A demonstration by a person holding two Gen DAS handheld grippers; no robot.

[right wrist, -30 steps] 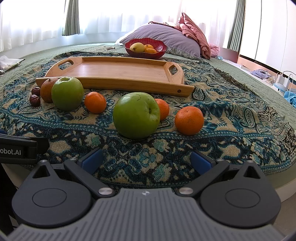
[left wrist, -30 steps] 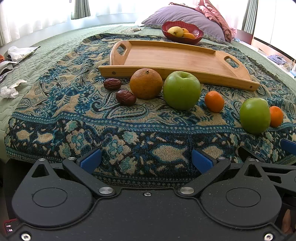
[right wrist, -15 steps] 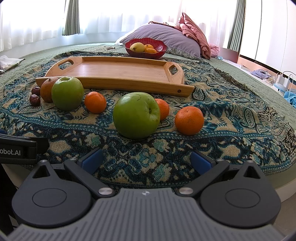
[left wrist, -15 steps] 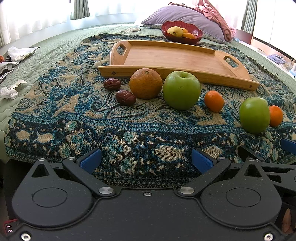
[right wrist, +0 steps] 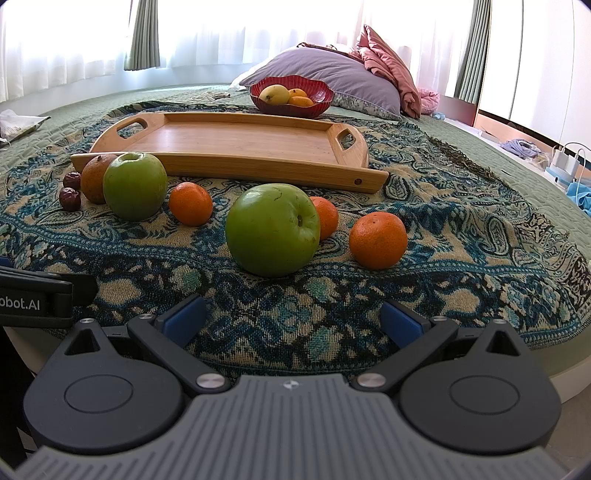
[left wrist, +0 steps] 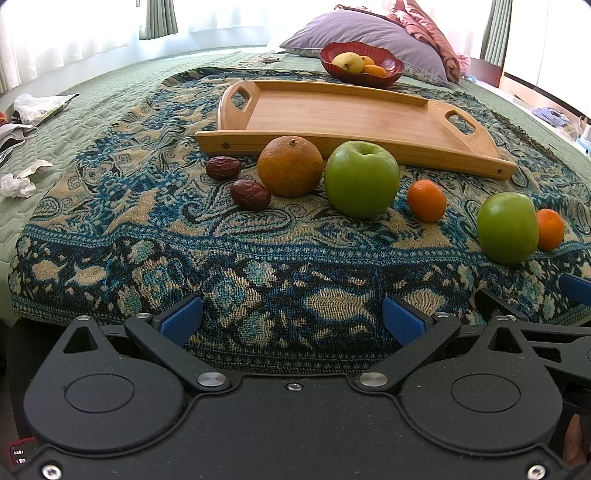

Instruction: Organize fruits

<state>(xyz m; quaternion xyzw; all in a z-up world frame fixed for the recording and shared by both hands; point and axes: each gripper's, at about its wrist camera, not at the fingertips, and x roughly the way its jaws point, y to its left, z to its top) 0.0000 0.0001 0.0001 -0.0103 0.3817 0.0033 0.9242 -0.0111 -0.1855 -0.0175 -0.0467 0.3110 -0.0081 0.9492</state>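
Fruit lies on a patterned blue cloth (left wrist: 258, 258) in front of an empty wooden tray (left wrist: 343, 114). In the left wrist view I see two dark dates (left wrist: 250, 194), a large orange (left wrist: 290, 166), a green apple (left wrist: 362, 179), a small tangerine (left wrist: 426, 200), a second green apple (left wrist: 508, 228) and another tangerine (left wrist: 550, 229). The right wrist view shows the nearer apple (right wrist: 272, 229), tangerines (right wrist: 378, 240), (right wrist: 190, 203) and the tray (right wrist: 236, 142). My left gripper (left wrist: 291, 319) and right gripper (right wrist: 291, 319) are open and empty, short of the cloth's front edge.
A red bowl (left wrist: 361, 63) holding fruit stands behind the tray, before a purple pillow (left wrist: 369, 33). Crumpled paper and packaging (left wrist: 22, 118) lie on the green quilt at the left. The left gripper's body (right wrist: 33, 295) shows at the right view's left edge.
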